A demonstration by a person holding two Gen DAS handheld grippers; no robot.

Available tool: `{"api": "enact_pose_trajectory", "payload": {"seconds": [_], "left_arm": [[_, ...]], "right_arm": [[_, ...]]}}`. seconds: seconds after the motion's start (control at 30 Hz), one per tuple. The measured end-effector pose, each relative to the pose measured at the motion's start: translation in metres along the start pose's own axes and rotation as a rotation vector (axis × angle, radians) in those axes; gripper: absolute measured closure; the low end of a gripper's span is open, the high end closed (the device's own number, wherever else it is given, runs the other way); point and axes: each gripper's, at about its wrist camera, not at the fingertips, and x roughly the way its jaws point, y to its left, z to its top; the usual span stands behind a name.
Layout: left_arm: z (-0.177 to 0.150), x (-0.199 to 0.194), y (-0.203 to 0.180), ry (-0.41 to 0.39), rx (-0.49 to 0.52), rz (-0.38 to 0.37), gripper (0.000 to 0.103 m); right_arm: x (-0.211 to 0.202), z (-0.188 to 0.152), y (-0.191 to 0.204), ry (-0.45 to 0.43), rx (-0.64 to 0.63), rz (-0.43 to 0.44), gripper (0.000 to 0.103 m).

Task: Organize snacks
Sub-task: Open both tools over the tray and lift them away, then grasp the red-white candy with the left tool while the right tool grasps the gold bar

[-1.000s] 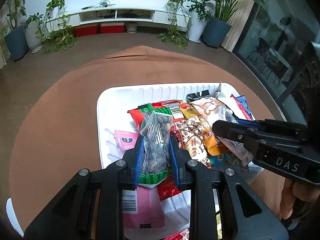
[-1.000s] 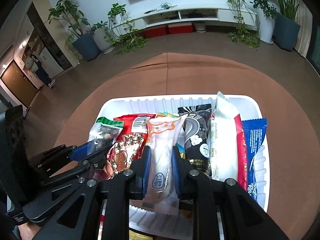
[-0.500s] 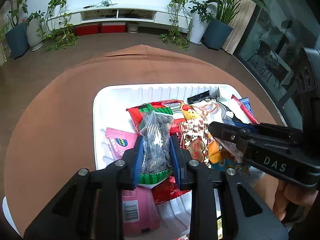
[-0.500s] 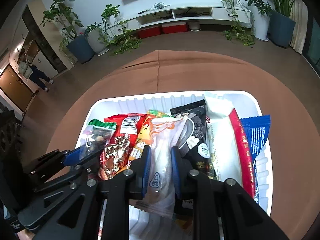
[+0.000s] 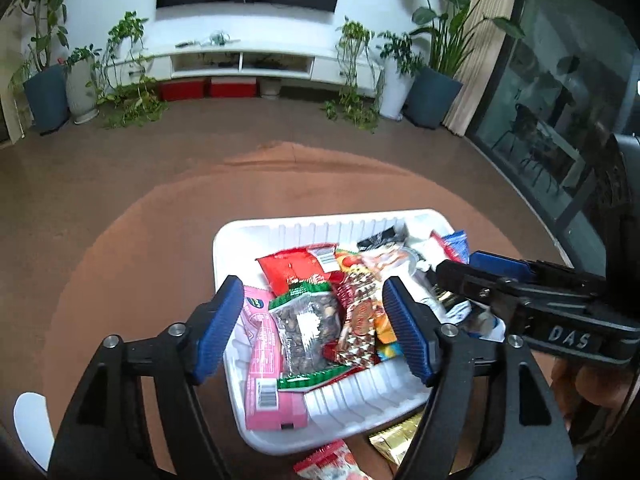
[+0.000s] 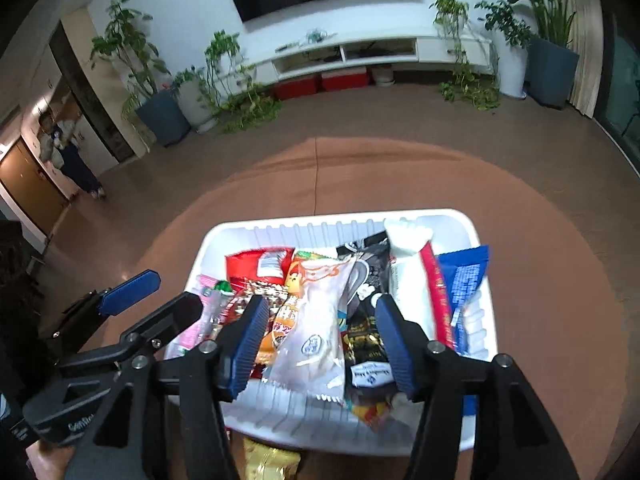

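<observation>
Left wrist view shows the left gripper [image 5: 314, 330] with its blue pads spread wide and nothing pressed between them; its jaws have just been opening, and the clear nut packet [image 5: 308, 326] with green ends lies loose below them in the white tray [image 5: 276, 228], partly over a pink wrapper [image 5: 264, 356] and a red bag [image 5: 292, 270]. Right wrist view tells the same story on the other side — the right gripper [image 6: 318, 340] has also just been opening, its pads standing clear of the long white pouch [image 6: 316, 328] that rests on the heap between a black packet [image 6: 366, 344] and orange-printed wrappers. Neither tool has hold of anything. As for progress, most of the snacks appear gathered: the tray on the round brown table [image 5: 160, 248] is crowded, with a white-and-red bar [image 6: 416, 280] and a blue wrapper [image 6: 464, 276] lined along its right side. What seems left is small — a gold packet [image 5: 394, 440] and a red-and-white packet [image 5: 328, 462] lie on the table just outside the tray's near rim, so I judge those two the likely remaining pickups, plus perhaps some tidying of the pile, which sits jumbled rather than in rows.
</observation>
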Motion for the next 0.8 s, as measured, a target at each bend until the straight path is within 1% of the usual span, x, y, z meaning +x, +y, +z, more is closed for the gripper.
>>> {"api": "enact_pose_trajectory", "payload": {"seconds": [0.03, 0.1, 0.13, 0.17, 0.2, 0.27, 0.3, 0.37, 0.43, 0.5, 0.6, 0.63, 0.73, 0.77, 0.8], "left_arm": [[-0.001, -0.012, -0.001, -0.021, -0.008, -0.005, 0.030], [-0.004, -0.029, -0.003, -0.045, -0.004, -0.006, 0.021], [-0.009, -0.042, -0.005, -0.062, 0.005, 0.000, 0.018], [-0.014, -0.055, -0.007, -0.079, 0.016, 0.010, 0.011], [-0.018, -0.063, -0.007, -0.091, 0.017, 0.018, 0.006], [-0.033, -0.084, -0.008, -0.114, 0.002, 0.030, 0.003], [-0.043, -0.093, -0.010, -0.120, -0.009, 0.030, 0.000], [-0.058, -0.105, -0.011, -0.116, -0.020, 0.044, 0.000], [-0.079, -0.115, -0.018, -0.102, -0.011, 0.055, 0.000], [-0.098, -0.119, -0.024, -0.088, 0.007, 0.087, 0.000], [-0.127, -0.119, -0.032, -0.073, 0.025, 0.099, 0.000], [-0.137, -0.118, -0.034, -0.061, 0.014, 0.102, 0.000], [-0.157, -0.111, -0.031, 0.024, -0.075, 0.057, 0.000], [-0.162, -0.110, -0.032, 0.037, -0.083, 0.060, 0.000], [-0.165, -0.109, -0.034, 0.041, -0.068, 0.074, 0.000]], "right_arm": [[-0.007, 0.000, 0.001, -0.012, 0.003, 0.014, 0.042], [-0.030, -0.004, 0.003, -0.060, 0.000, 0.048, 0.038], [-0.044, -0.009, 0.004, -0.093, -0.011, 0.063, 0.032], [-0.056, -0.014, 0.005, -0.120, -0.016, 0.071, 0.027], [-0.063, -0.018, 0.005, -0.137, -0.016, 0.074, 0.024], [-0.079, -0.033, 0.004, -0.170, -0.008, 0.086, 0.015], [-0.086, -0.042, 0.004, -0.178, -0.010, 0.085, 0.014], [-0.093, -0.056, 0.004, -0.187, -0.018, 0.079, 0.013], [-0.101, -0.072, 0.004, -0.190, -0.028, 0.074, 0.013], [-0.111, -0.094, 0.003, -0.199, -0.038, 0.065, 0.013], [-0.120, -0.123, -0.004, -0.205, -0.022, 0.074, 0.012], [-0.122, -0.132, -0.007, -0.197, -0.009, 0.080, 0.012], [-0.121, -0.155, -0.017, -0.152, 0.035, 0.123, 0.012], [-0.120, -0.163, -0.020, -0.143, 0.050, 0.131, 0.012], [-0.120, -0.168, -0.021, -0.143, 0.054, 0.132, 0.012]]}}
